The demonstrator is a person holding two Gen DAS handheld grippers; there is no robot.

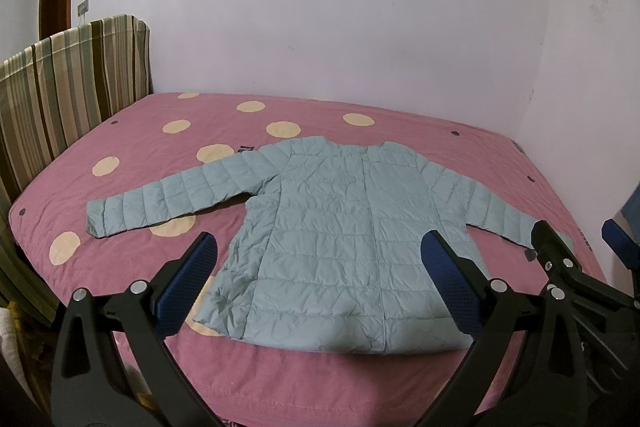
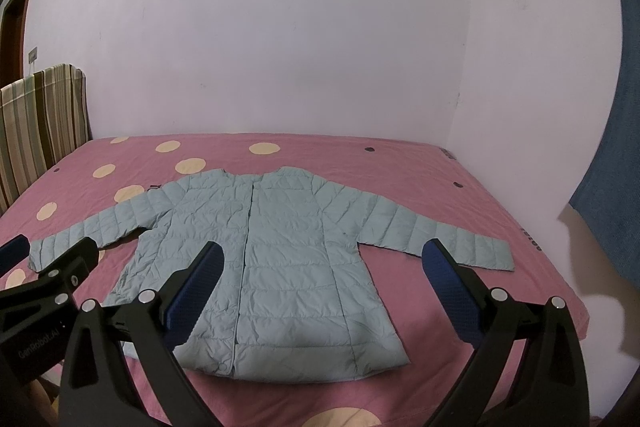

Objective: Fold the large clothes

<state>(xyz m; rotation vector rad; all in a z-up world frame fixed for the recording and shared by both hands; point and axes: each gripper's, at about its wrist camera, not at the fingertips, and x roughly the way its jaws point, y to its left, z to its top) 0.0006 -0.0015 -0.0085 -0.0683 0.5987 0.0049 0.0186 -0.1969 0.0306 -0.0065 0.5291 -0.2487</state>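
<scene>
Nearest the lens in each view are the tools themselves. The left gripper (image 1: 316, 259) fills the bottom of the left wrist frame with its jaws spread wide and nothing between them; the right gripper (image 2: 320, 269) sits the same way at the bottom of the right wrist frame, released and empty. Both hang above the near edge of the bed (image 1: 360, 383), not touching cloth.

Just beyond them the jacket (image 1: 332, 239) lies flat and front-up on the pink dotted cover, hem toward the grippers at lower centre, collar toward the wall at mid-frame. Its long axis runs straight away from the jaws; the sleeves stretch crosswise.

The left sleeve (image 1: 160, 203) reaches out to the left middle of the left wrist frame, on the left gripper's side. The right sleeve (image 2: 448, 233) ends at the right middle of the right wrist frame, just past that gripper's right finger, so each tool looks nearer to its own sleeve.

Farthest back stand the striped headboard (image 1: 68, 83) at the left and the bare wall (image 1: 320, 7).
</scene>
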